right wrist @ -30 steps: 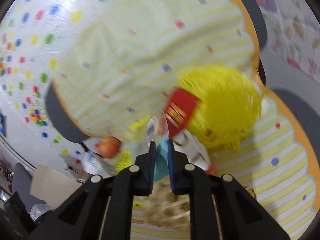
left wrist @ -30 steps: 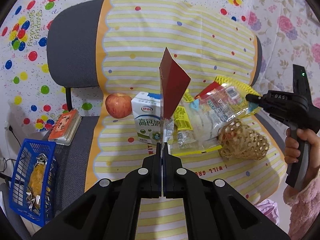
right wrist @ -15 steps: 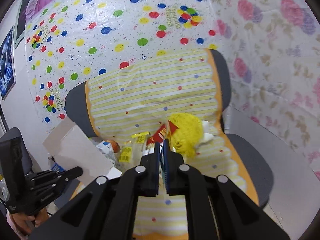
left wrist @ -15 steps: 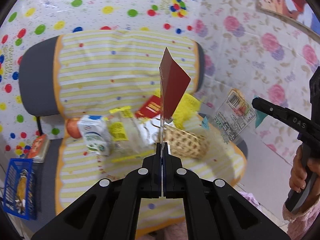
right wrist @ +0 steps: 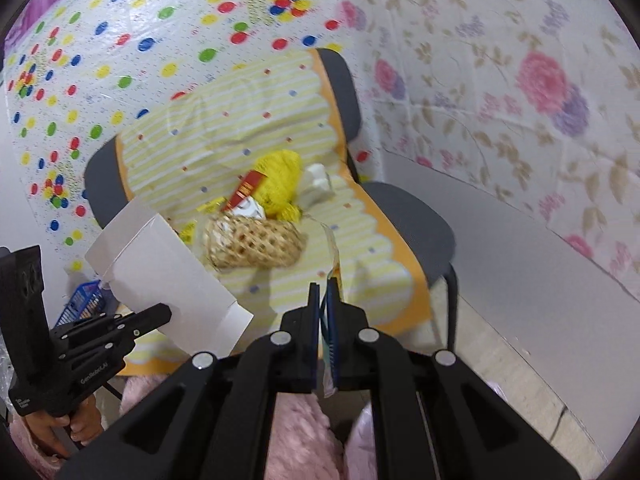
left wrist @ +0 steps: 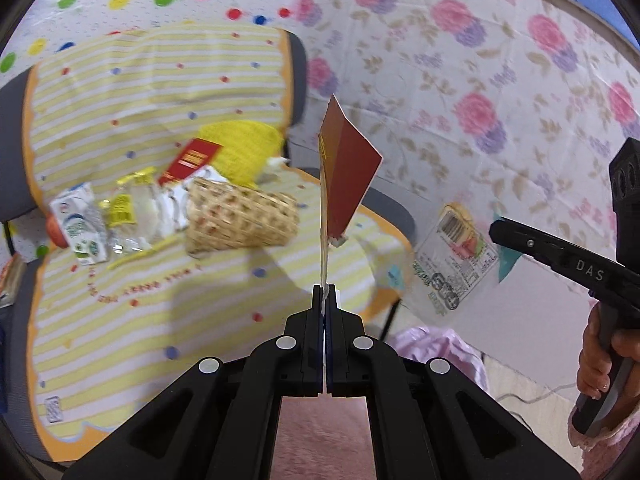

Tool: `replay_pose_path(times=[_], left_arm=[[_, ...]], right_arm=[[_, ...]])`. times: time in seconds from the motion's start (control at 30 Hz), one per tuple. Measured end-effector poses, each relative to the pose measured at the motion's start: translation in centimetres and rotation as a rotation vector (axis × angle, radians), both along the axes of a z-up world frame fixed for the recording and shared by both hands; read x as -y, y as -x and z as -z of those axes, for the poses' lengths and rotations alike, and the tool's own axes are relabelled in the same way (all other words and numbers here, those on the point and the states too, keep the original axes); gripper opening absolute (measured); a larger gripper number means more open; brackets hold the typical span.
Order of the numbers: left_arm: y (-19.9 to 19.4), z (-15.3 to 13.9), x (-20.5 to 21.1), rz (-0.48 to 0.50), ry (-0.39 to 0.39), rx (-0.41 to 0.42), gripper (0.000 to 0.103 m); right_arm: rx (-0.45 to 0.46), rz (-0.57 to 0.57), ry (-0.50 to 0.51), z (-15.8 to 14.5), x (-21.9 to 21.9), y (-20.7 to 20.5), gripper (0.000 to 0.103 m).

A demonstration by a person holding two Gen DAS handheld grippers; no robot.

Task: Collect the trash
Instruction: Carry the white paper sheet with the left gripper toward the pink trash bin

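My left gripper is shut on a flattened red carton, held upright in front of the chair; its white back shows in the right wrist view. My right gripper is shut on a clear plastic snack wrapper, which hangs off the chair's right side. In the right wrist view I see that wrapper edge-on. On the chair seat lie a wicker basket, a milk carton, crumpled clear wrappers, a small red packet and a yellow net bag.
The chair wears a yellow striped cover and stands against papered walls. A blue basket sits on the floor to its left. An apple peeks from behind the milk carton. Pink clothing fills the foreground.
Both grippers have pulled back and swung right, away from the chair. The right gripper has lifted the clear wrapper off the pile. The left still holds the red carton.
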State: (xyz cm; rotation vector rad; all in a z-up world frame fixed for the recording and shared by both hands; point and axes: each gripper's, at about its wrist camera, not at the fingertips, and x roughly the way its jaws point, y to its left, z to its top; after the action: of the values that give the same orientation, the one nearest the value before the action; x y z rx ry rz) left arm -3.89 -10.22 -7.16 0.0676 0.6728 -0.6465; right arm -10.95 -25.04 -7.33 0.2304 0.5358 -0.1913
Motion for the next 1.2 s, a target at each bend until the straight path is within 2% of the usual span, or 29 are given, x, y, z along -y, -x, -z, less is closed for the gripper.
replay_pose_path(times=[0.27,0.5,0.67,0.97,1.0,1.07,1.13,1.2], left_arm=[[2.8,2.7,5.6,0.184,-0.011,-0.028,0.001],[4.1,5.0,9.6,0.278,-0.044,-0.041,0.001],[4.3,6.8,12.1,0.319,-0.083,-0.058,0.001],[3.1,8.8,15.5,0.354,-0.091,-0.114,0.001],[3.0,8.9,15.7,0.353,-0.092,-0.116,0.003],[2.6,9.0,15.9,0.342,-0.101,-0.122,0.01],[2.3,9.1,15.6,0.326,-0.1,-0.127,0.033],[1.8,9.1,14.9,0.301,-0.096,-0.133,0.042]], right_arm=[[-0.043,0.136,0.016,2.4,1.4,5.4,0.004],[-0.095,0.236,0.023,4.8,3.1,8.5,0.005],[-0.133,0.269,-0.007,6.9,4.9,9.1,0.005],[-0.173,0.299,-0.067,10.6,8.2,8.1,0.006],[-0.179,0.299,-0.08,11.0,8.5,8.0,0.006],[-0.19,0.31,-0.09,11.4,8.9,7.9,0.017],[-0.188,0.307,-0.093,11.2,9.0,7.9,0.023],[-0.184,0.308,-0.08,10.8,9.0,7.9,0.023]])
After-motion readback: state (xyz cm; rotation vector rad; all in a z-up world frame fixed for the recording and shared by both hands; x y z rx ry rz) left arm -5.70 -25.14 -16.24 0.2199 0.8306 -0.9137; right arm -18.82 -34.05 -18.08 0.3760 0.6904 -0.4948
